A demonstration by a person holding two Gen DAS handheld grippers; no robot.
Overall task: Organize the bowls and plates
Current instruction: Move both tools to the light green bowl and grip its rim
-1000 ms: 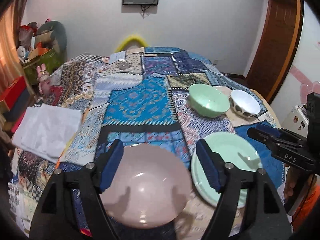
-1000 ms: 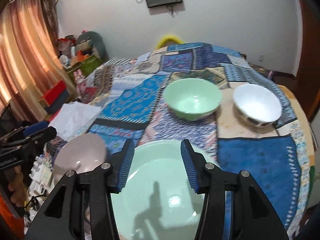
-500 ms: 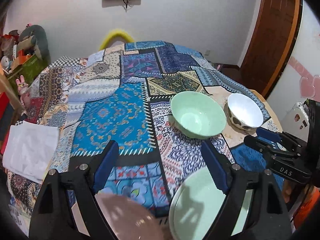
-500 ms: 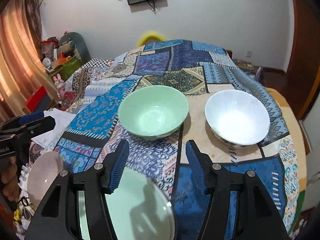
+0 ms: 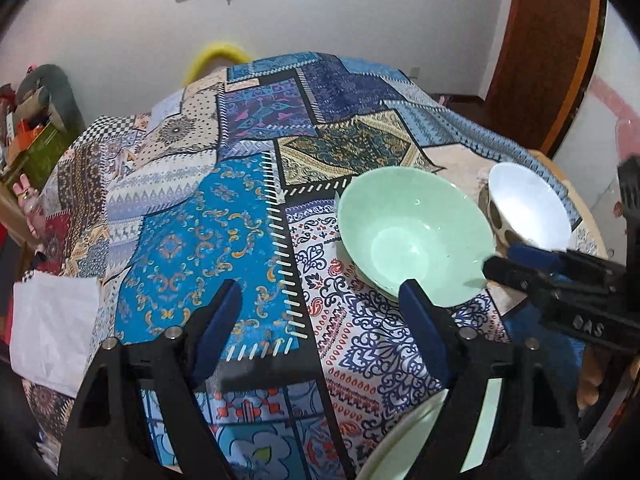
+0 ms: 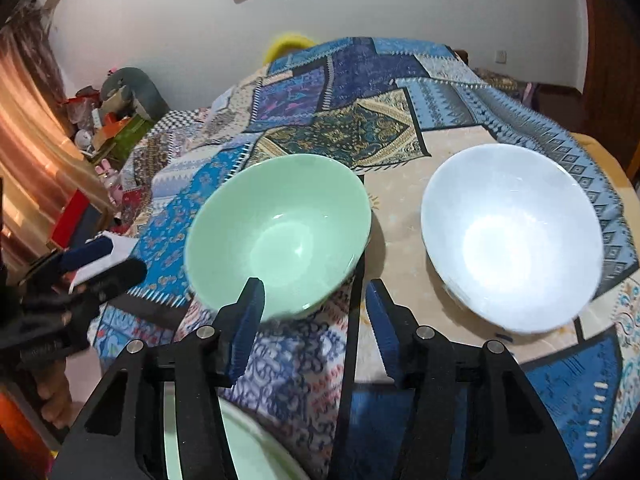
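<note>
Left tongs (image 5: pixel 320 316): spread, jaws just narrowed, nothing between them. Right tongs (image 6: pixel 316 312): spread, jaws just narrowed, nothing gripped. Round mint-green ceramic bowl (image 6: pixel 280 232) stands on the patchwork-clothed table (image 5: pixel 192 240); round white ceramic bowl (image 6: pixel 512 236) stands just right of it. Mint-green plate (image 5: pixel 404 444) lies at the near edge.

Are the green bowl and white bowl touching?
Apart. The right wrist view shows it: a strip of beige tablecloth lies between the green bowl and the white bowl, rims and bases clear of each other.
</note>
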